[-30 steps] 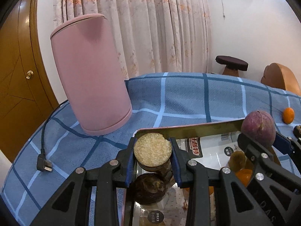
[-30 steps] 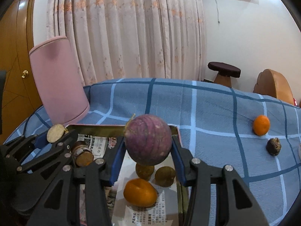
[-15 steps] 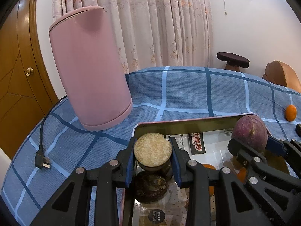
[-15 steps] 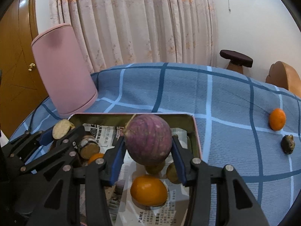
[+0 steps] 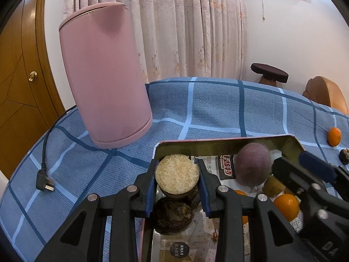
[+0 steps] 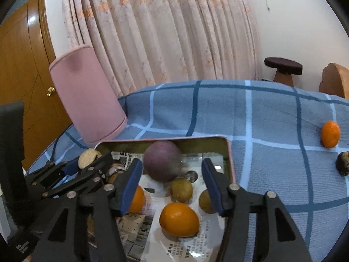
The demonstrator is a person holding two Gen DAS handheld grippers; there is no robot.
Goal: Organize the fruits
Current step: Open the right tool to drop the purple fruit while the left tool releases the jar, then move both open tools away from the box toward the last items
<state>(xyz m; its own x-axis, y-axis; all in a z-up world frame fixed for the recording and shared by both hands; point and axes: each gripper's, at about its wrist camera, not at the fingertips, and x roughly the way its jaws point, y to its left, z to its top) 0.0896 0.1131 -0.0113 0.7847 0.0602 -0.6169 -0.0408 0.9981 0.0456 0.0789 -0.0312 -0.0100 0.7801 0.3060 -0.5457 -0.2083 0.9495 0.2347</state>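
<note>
Table: a round top under a blue checked cloth (image 5: 218,109), filling both views.
Pink cylinder: the tall pink container (image 5: 102,76) stands upright on the cloth, left of the tin and apart from it. Only the left wrist view shows the black cord and plug (image 5: 44,182) lying on the cloth beside it.
Tin: a shallow metal tray (image 6: 226,150) lined with printed paper, with both grippers over it.
Left gripper: the left gripper (image 5: 177,182) is clenched on a cut root piece (image 5: 177,180) with a pale, grainy top face, both blue pads pressing its sides. Just under it sits a dark, rough lump (image 5: 172,217), seen clearly only from this side.
Right gripper: the right gripper (image 6: 172,182) has just been opening, and its blue pads stand clear of the fruit. The purple fruit (image 6: 162,161) is blurred, ahead of the fingertips by the tin's far wall — released, touching neither pad.
Fruit in the tin: the right wrist view shows the most — an orange (image 6: 178,219) at the near end, another orange (image 6: 136,198) half behind the left pad, and two brownish-green fruits (image 6: 181,190) between them.
Loose on the cloth: a small orange (image 6: 330,134) and a dark shrivelled lump (image 6: 342,163), well to the right of the tin.
</note>
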